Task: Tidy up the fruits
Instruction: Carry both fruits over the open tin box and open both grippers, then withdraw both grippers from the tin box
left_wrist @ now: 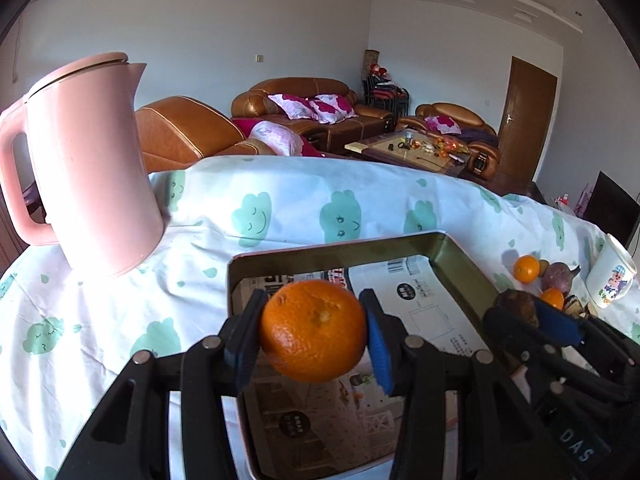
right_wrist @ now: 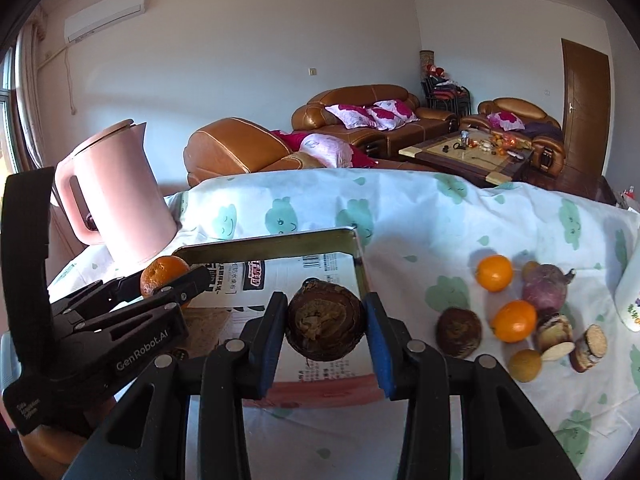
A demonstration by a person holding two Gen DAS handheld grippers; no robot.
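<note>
Two matching handheld grippers, left gripper (left_wrist: pixel 314 334) and right gripper (right_wrist: pixel 326 322), are built from matte black plastic linkage arms joined by round silver rivets. Each finger carries a blue pad (right_wrist: pixel 380 344). White lettering "GenRobot.AI" marks the left gripper's side; "DAS" marks the right's.

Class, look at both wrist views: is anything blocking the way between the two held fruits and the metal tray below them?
Nothing visible. The orange and the brown fruit hang over the tray, whose paper-lined floor below them is bare.
</note>
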